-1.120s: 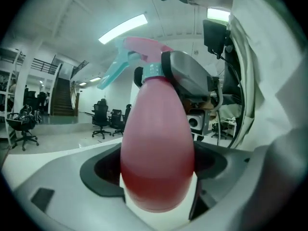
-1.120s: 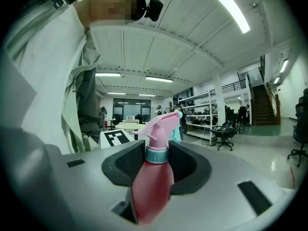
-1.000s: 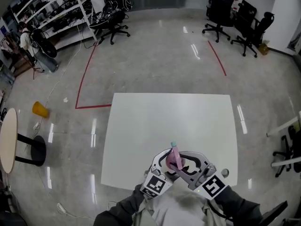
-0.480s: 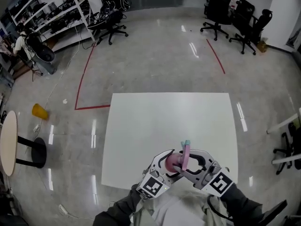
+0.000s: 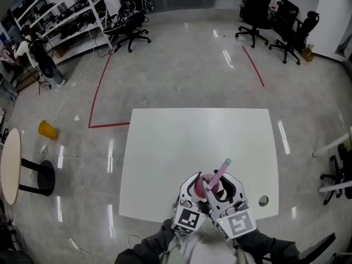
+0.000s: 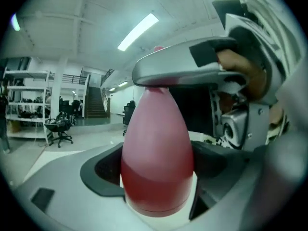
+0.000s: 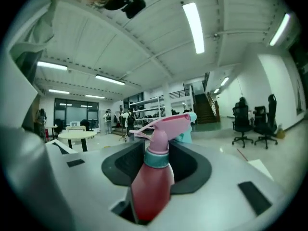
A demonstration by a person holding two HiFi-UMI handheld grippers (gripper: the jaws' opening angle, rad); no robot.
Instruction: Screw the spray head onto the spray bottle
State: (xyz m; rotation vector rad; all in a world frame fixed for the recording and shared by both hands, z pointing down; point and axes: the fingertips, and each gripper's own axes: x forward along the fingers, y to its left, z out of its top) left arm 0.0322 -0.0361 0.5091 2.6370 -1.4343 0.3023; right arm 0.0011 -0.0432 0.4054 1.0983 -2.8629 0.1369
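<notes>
A pink spray bottle point(image 5: 207, 182) hangs over the near edge of the white table point(image 5: 198, 136), held between both grippers. My left gripper point(image 5: 199, 188) is shut on its body point(image 6: 156, 148), which fills the left gripper view. My right gripper point(image 5: 217, 185) is shut on the spray head point(image 5: 221, 172), with a pad on either side of the teal collar point(image 7: 157, 159). The pink trigger head point(image 7: 166, 126) sits on the neck, and its teal nozzle tip point(image 5: 227, 161) points up and to the right. In the left gripper view a right jaw arm point(image 6: 183, 71) crosses the bottle's top.
A small round object point(image 5: 263, 201) lies near the table's front right corner. Red tape lines point(image 5: 99, 92) mark the glossy floor. Office chairs point(image 5: 272, 15) stand at the back right and shelves with a person point(image 5: 33, 48) at the back left. A round side table point(image 5: 8, 164) and a yellow object point(image 5: 47, 128) are at the left.
My right gripper has turned about the bottle's neck, and its marker cube has swung in toward the left gripper. The spray nozzle has swung from up-left to up-right. The left gripper has held still.
</notes>
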